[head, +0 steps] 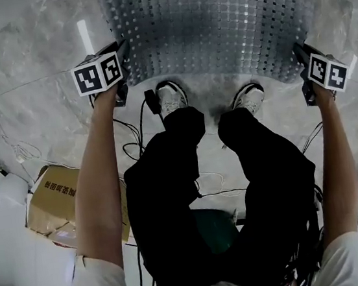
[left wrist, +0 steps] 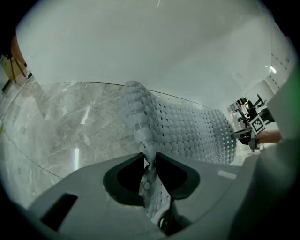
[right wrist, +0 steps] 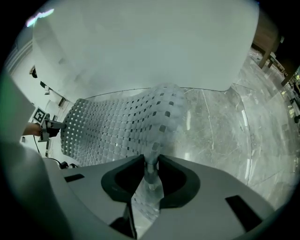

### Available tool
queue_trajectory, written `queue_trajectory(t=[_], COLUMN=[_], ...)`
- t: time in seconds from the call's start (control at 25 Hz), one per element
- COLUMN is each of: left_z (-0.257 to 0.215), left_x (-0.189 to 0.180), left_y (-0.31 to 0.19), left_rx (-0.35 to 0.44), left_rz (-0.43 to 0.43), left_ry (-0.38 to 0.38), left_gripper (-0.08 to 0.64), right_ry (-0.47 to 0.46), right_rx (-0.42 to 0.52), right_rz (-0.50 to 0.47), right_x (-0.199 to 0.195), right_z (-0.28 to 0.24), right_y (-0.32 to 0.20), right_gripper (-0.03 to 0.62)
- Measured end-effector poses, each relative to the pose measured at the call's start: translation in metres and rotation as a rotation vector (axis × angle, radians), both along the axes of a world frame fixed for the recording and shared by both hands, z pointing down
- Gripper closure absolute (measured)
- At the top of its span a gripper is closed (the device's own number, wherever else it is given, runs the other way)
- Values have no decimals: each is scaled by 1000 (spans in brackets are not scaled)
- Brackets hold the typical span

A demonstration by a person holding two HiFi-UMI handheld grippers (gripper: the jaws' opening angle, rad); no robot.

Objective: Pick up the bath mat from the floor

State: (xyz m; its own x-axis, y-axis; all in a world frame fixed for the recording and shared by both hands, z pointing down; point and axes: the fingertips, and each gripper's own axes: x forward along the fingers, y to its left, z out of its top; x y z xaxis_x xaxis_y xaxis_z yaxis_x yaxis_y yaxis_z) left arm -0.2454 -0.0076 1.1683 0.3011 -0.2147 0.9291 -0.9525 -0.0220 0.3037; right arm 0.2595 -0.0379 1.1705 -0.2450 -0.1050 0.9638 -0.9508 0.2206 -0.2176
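While it hangs between both hands, the translucent grey plastic bath mat [head: 216, 29], gridded with small square holes, sags as a curved sheet with its near edge lifted off the pale grey marble floor [head: 33, 125]. The left gripper [left wrist: 150, 161] is clenched on its near left corner, and the right gripper [right wrist: 151, 164] on its near right corner. White-and-black trainers [head: 172, 97] stand just under that edge. Black cables [head: 139, 131] trail beside them, and a brown cardboard box [head: 52, 195] lies farther left.
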Motion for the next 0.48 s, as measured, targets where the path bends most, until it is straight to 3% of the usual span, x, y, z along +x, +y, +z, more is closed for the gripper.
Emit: queue_trajectory(t=[0.36,0.48], left_z=[-57,-86], left_x=[37,60], left_y=[5,11], left_rx=[-38,-45], left_rz=[16,61], left_ry=[85,118], left_gripper=[486,486], right_ry=[-99,-139], right_rx=[-49,-50], right_rz=[-70,-118], right_x=[-42,-53], right_z=[-45,-78], right_y=[13,16], right_gripper=[513,517])
